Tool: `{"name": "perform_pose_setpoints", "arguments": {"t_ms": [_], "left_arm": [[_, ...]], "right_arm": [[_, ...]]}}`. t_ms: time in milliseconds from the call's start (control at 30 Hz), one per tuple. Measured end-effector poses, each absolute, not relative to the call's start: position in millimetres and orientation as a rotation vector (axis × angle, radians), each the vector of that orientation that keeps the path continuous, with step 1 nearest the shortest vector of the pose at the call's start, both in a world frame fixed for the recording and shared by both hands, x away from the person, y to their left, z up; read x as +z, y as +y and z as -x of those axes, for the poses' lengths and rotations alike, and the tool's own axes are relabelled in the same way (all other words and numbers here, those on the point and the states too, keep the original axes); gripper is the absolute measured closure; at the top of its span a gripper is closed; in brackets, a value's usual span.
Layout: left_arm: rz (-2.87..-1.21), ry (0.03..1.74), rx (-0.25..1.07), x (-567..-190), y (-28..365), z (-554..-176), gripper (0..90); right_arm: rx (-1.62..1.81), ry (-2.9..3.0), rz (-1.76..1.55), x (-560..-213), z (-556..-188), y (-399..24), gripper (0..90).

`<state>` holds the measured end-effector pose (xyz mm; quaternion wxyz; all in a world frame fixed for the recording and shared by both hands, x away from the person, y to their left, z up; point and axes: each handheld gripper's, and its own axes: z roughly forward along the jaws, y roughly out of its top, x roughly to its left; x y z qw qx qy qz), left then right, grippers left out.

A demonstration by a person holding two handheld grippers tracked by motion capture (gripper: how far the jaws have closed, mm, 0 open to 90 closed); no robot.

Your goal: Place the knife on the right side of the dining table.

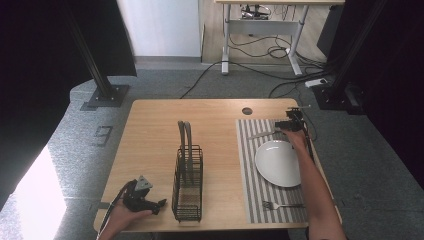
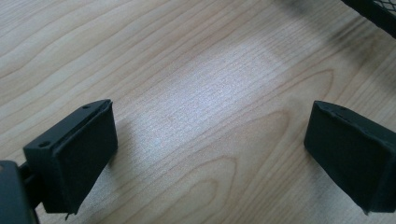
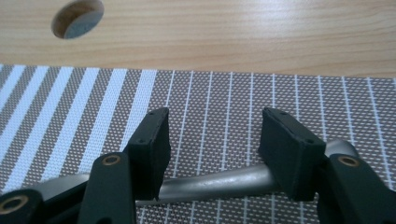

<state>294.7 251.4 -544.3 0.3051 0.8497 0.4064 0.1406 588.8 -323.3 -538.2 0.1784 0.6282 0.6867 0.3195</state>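
Currently right gripper (image 3: 212, 140) at the far right of the table (image 1: 150, 130), over the striped placemat's (image 1: 248, 165) far edge beyond the white plate (image 1: 278, 162); fingers part-open, straddling a metal utensil handle (image 3: 219, 183), contact unclear. Left gripper (image 1: 161, 204) near the front-left corner, fingers wide, empty, beside the wire cutlery basket (image 1: 188, 182).

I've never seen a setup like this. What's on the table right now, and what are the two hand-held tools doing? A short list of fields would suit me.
Surface: wooden table
Mat: striped placemat on the table's right side
On the mat: white plate, fork near the front edge, metal utensil at the far edge
Middle: black wire caddy holding two utensils
Right gripper: fingers open, straddling the metal utensil's handle, not pressing it
Left gripper: open over bare wood beside the caddy, nothing between its fingers
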Motion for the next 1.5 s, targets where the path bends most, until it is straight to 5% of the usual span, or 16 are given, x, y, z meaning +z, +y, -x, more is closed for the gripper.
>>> {"name": "perform_pose_setpoints", "arguments": {"t_ms": [1500], "left_arm": [[-2.252,1.075,0.371,-544.1,251.3,-293.8,2.6]], "right_arm": [[1.024,1.858,-1.808,-522.1,-560.2,-316.7,39.6]]}}
